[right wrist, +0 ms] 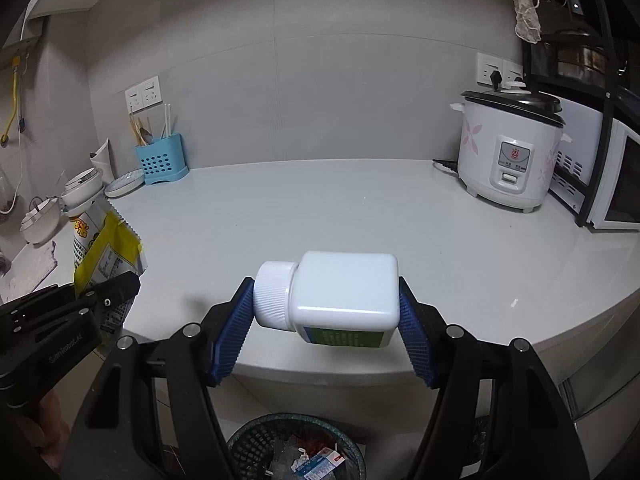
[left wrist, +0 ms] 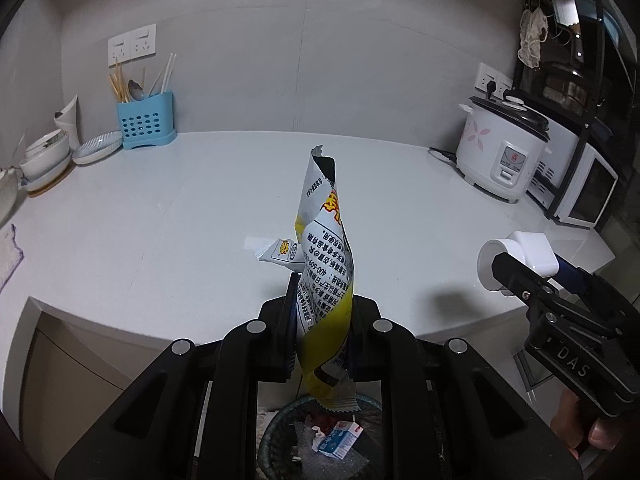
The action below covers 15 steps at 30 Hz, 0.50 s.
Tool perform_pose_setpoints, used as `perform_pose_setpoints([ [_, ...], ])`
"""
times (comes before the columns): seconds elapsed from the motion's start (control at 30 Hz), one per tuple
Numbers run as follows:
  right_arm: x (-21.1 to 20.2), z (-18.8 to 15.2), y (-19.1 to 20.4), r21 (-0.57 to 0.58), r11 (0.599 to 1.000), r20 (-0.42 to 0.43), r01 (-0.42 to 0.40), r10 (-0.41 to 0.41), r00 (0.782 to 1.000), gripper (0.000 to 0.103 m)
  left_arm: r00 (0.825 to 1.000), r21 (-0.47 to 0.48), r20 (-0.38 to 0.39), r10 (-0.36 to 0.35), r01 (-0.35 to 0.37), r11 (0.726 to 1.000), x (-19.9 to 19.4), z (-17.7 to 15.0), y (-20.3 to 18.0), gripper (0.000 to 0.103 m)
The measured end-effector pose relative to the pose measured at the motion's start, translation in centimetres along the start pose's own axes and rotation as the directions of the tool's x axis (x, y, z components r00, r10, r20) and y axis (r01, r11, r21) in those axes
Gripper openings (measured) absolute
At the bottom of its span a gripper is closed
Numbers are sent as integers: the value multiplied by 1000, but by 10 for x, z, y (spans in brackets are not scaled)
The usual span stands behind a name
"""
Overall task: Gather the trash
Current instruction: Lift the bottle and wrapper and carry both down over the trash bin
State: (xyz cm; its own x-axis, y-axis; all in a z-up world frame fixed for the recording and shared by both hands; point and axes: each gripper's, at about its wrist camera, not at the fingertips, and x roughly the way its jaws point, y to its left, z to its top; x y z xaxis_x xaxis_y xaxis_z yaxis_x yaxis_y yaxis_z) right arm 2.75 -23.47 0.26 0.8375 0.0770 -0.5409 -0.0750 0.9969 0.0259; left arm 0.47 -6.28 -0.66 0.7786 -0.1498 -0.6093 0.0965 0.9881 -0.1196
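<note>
Wrapper, twisted and upright, sits clamped in the left gripper just past the counter's front edge, its tail hanging over the mesh bin on the floor. The white bottle lies sideways, pinched cap to base by the right gripper above that same edge, its bin showing below. Judged best: bring each item squarely over the bin's mouth before letting go, wrapper low so it doesn't drift. One torn scrap remains mid-counter.

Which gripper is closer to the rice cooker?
Right. The right gripper, shut on the white bottle, is on the rice cooker's side; the left gripper, pinching the snack wrapper, is further away.
</note>
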Motion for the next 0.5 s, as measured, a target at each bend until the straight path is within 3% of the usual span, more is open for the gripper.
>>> perform_pose_setpoints([
  [0.23,-22,-41,7,-10,1000,-5,-8,8,1000,65,1000,0,5,7,-7,1000,-21,-44,-4,17],
  [0.5,-29,-89,17,-32,999,-27,-38,37,999,65,999,-5,-49,19,-20,1000,-14,-100,4,17],
])
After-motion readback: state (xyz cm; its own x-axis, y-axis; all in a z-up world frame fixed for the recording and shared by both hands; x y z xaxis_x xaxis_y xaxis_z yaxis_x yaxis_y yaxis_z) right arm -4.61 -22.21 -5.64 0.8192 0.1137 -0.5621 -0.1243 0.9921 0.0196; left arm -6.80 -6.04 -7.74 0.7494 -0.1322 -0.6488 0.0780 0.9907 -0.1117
